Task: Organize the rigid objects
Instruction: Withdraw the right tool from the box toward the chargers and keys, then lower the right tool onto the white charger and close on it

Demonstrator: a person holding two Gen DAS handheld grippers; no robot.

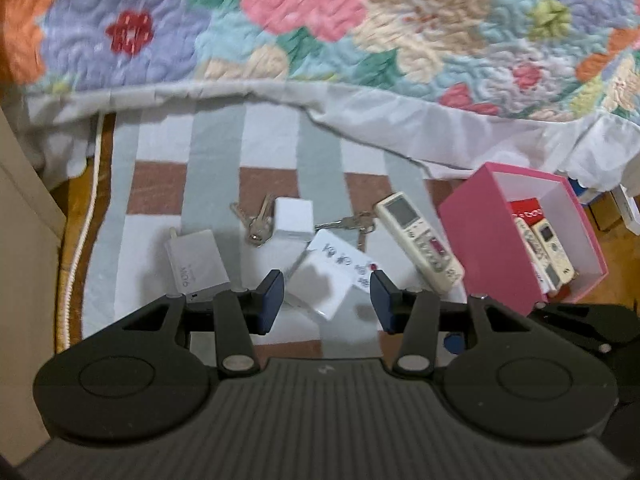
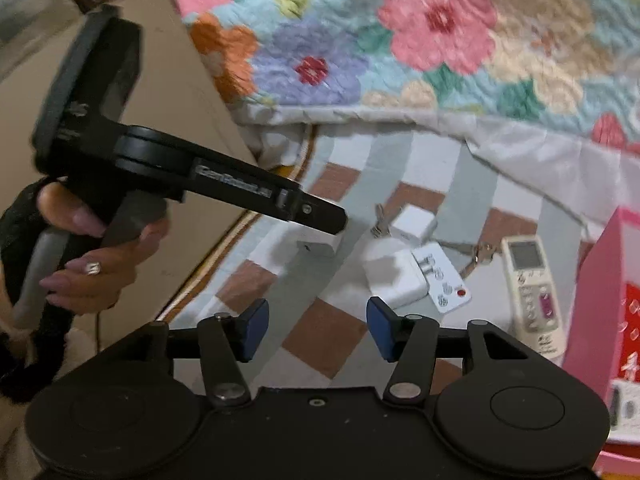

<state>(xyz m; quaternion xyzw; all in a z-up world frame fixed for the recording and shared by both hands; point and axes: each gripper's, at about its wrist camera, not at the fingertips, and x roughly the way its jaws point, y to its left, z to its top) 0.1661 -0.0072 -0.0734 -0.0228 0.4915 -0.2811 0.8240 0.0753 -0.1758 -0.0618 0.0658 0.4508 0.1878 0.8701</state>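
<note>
In the left wrist view, a striped mat (image 1: 256, 152) lies on the floor below a flowered quilt (image 1: 320, 20), which fills the top of the frame. At the centre left of the mat lies a grey adapter (image 1: 197, 261). To the right of it come a pair of keys (image 1: 256, 220), a small white cube (image 1: 293, 216), a flat white card with a red dot (image 1: 340, 260) on a white block, a second bunch of keys (image 1: 352, 222) and a long white remote (image 1: 420, 240). At the right edge stands a pink box (image 1: 480, 248), tilted (some remotes and a red packet are already inside). The left gripper (image 1: 326, 300) hangs over the white block; its blue pads are apart and touch nothing.

In the right wrist view, a hand (image 2: 92, 256) at the left edge grips the handle of the left gripper. The right gripper (image 2: 318, 328) at the bottom centre has its pads apart, with only the mat between them.
</note>
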